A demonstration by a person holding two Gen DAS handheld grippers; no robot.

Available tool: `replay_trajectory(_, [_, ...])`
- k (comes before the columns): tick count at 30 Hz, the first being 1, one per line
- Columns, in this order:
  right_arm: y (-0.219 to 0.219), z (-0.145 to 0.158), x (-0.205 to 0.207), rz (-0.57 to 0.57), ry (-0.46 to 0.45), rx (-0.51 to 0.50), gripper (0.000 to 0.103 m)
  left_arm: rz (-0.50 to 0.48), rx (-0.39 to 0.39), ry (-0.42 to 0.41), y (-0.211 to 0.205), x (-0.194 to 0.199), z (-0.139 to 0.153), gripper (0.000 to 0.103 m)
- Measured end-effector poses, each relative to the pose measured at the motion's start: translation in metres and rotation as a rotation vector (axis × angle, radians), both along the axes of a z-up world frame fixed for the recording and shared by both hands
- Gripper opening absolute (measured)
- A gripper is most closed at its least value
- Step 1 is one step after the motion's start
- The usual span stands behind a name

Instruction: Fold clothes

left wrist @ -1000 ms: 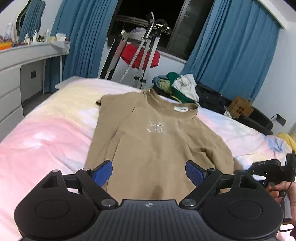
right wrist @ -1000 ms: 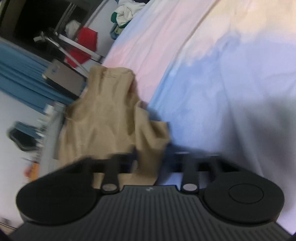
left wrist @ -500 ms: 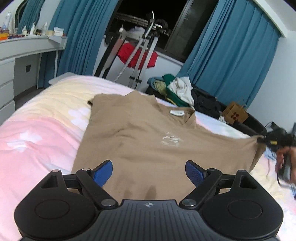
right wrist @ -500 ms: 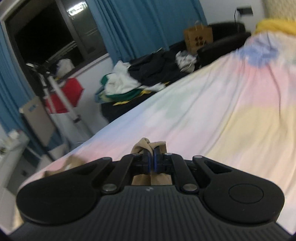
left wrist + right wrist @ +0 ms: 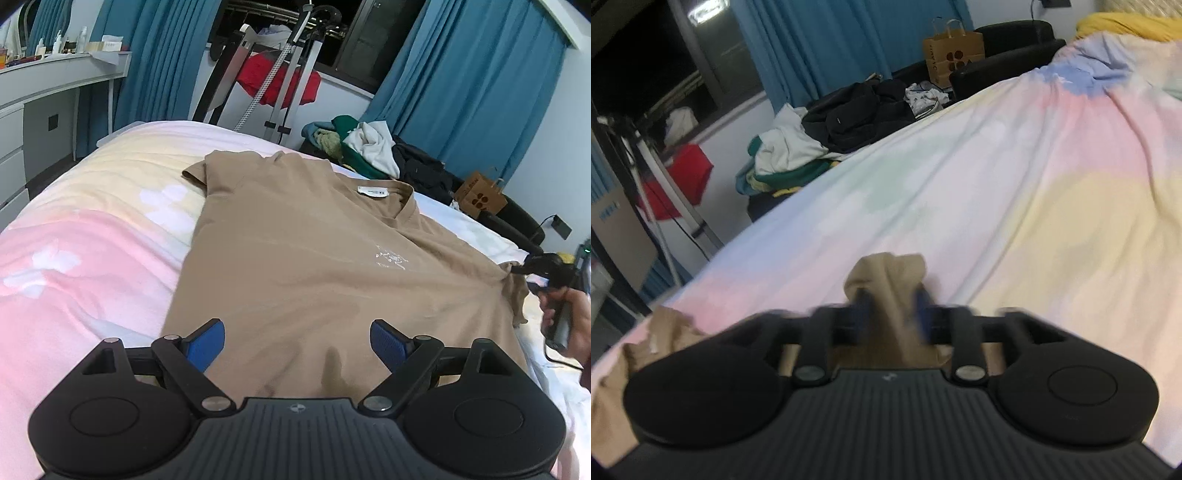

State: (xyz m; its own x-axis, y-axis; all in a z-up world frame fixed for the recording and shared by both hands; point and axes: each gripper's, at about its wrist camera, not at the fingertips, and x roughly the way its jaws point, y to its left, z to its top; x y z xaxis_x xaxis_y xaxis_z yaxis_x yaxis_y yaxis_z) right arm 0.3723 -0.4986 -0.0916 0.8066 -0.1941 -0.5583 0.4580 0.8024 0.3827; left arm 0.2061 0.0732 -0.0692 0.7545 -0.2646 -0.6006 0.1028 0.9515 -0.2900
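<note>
A tan T-shirt [image 5: 314,266] lies spread face up on the bed, collar toward the far side. My left gripper [image 5: 297,338] is open and empty, its blue pads over the shirt's near hem. My right gripper [image 5: 890,308] appears in the left wrist view at the shirt's right sleeve [image 5: 517,269]. In the right wrist view its jaws are blurred and a little apart, with a bunch of tan sleeve fabric [image 5: 886,273] between them.
The pastel bedsheet [image 5: 92,251] covers the bed. A pile of clothes [image 5: 365,147] and a paper bag [image 5: 480,197] lie beyond the far edge. A drying rack with a red garment [image 5: 280,85] stands by the window. White drawers [image 5: 14,147] are at left.
The right gripper pulled the right sleeve outward, spreading the shirt flat. Its jaws were tight on the sleeve half a second ago and now stand slightly apart. The left gripper stayed open.
</note>
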Motion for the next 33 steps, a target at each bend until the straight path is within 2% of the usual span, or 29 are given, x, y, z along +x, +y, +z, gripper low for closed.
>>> replay_trajectory(1, [0.003,0.003,-0.01,-0.003,-0.013,0.005,0.061,0.0,0.005,0.002,0.002,0.0,0.001,0.088])
replay_trajectory(4, [0.029,0.022,-0.052,0.054,-0.031,-0.051,0.062,-0.002,0.026,0.011,0.007,-0.003,0.004,0.088])
replay_trajectory(7, [0.062,0.039,-0.095,0.194,0.011,-0.095,0.062,-0.003,0.054,0.023,0.008,-0.012,0.008,0.087])
replay_trajectory(12, [0.144,0.063,-0.176,0.599,0.155,-0.241,0.061,-0.075,0.101,0.024,0.002,-0.036,0.021,0.087])
replay_trajectory(14, [0.171,0.069,-0.207,0.727,0.211,-0.272,0.06,-0.102,0.14,0.002,-0.001,-0.052,0.028,0.086])
replay_trajectory(17, [0.205,0.069,-0.247,0.92,0.285,-0.289,0.06,-0.129,0.179,-0.029,-0.001,-0.078,0.038,0.081])
replay_trajectory(18, [0.217,0.067,-0.259,0.988,0.309,-0.298,0.06,-0.13,0.178,-0.035,0.002,-0.088,0.042,0.081])
replay_trajectory(22, [0.267,0.048,-0.297,1.239,0.457,-0.455,0.06,-0.124,0.11,-0.022,0.025,-0.126,0.059,0.081])
replay_trajectory(25, [0.291,0.038,-0.307,1.337,0.541,-0.554,0.059,-0.14,0.124,-0.005,0.039,-0.157,0.069,0.081])
replay_trajectory(27, [0.299,0.031,-0.31,1.343,0.57,-0.637,0.058,-0.157,0.17,0.015,0.043,-0.174,0.075,0.081])
replay_trajectory(29, [0.304,0.017,-0.307,1.346,0.637,-0.679,0.057,-0.182,0.215,0.049,0.044,-0.187,0.079,0.08])
replay_trajectory(31, [0.31,0.002,-0.31,1.355,0.693,-0.778,0.05,-0.225,0.282,0.084,0.041,-0.195,0.079,0.08])
replay_trajectory(32, [0.31,0.0,-0.312,1.355,0.698,-0.8,0.043,-0.249,0.326,0.095,0.037,-0.198,0.077,0.079])
replay_trajectory(33, [0.311,-0.001,-0.313,1.355,0.704,-0.822,0.029,-0.272,0.365,0.103,0.032,-0.201,0.074,0.077])
